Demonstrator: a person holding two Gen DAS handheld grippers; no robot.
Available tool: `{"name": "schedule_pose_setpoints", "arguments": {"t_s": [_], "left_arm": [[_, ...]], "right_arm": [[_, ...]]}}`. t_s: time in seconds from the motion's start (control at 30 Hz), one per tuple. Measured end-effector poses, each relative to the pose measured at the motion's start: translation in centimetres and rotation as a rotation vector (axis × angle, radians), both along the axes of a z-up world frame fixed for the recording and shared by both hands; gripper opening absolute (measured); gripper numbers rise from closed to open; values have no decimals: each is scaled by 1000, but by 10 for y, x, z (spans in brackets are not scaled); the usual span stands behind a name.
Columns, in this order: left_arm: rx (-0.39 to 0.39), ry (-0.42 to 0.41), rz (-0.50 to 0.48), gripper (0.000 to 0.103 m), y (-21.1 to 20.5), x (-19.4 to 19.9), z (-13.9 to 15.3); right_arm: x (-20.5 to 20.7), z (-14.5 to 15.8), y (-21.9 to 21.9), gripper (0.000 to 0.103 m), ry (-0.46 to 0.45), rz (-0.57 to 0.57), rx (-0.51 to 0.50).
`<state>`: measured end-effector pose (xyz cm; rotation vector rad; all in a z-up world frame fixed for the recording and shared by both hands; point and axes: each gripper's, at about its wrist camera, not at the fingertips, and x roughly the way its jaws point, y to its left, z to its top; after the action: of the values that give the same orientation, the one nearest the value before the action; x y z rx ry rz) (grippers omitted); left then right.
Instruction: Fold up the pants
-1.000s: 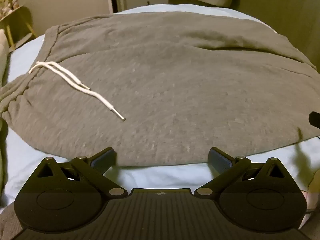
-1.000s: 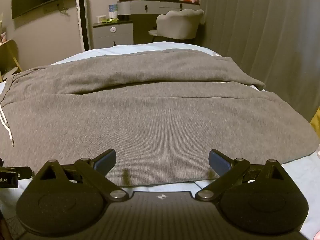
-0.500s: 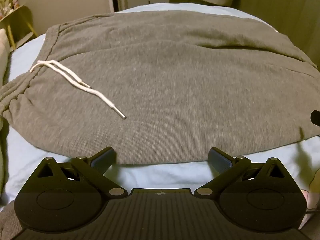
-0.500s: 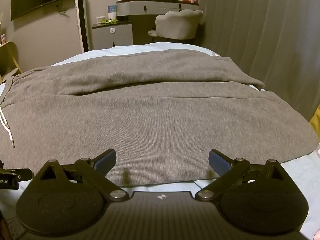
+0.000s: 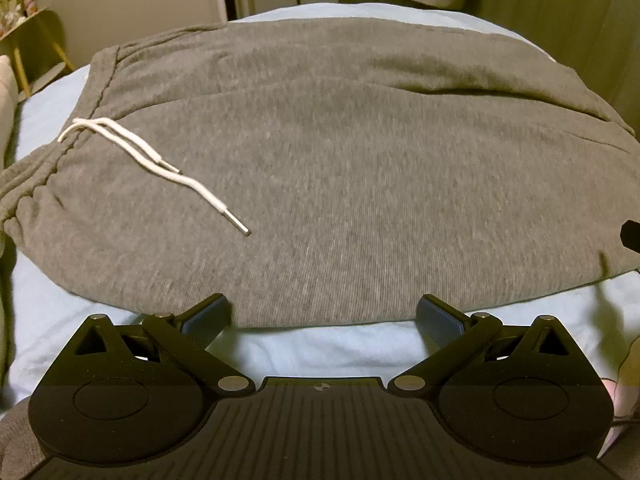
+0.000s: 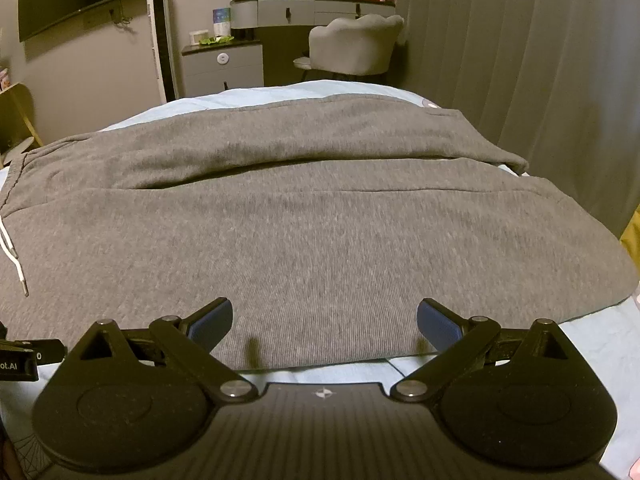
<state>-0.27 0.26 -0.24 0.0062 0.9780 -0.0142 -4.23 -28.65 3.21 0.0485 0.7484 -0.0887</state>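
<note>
Right wrist view: partial lettering "ot.AI" shows on the left tongs [image 6: 16,362] at the frame's edge. Grey sweatpants [image 6: 312,232] lie flat on a pale blue bed [image 6: 592,344], long axis running left to right, waistband and white drawstring [image 5: 160,164] at the left, leg ends at the right. Both left tongs [image 5: 322,318] and right tongs [image 6: 325,320] hover spread wide at the pants' near edge, bare sheet beneath.

Pants [image 5: 360,184]: grey knit cloth, matt, fine ribbed texture; drawstring [image 5: 160,164] white woven cord with shiny metal tips. Bed sheet [image 5: 320,344]: smooth pale-blue cloth. Left gripper [image 5: 322,316] and right gripper [image 6: 324,320]: matt black plastic, ribbed blue fingers [image 6: 210,322], bright metal pivot pins.
</note>
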Motion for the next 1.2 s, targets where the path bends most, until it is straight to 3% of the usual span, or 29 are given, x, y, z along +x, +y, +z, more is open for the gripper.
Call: {"name": "schedule_pose_setpoints", "arguments": {"t_s": [1.2], "left_arm": [[-8,10,10,103,-2,2,-1]], "right_arm": [[1,0,-1,99,2,0,4]]}}
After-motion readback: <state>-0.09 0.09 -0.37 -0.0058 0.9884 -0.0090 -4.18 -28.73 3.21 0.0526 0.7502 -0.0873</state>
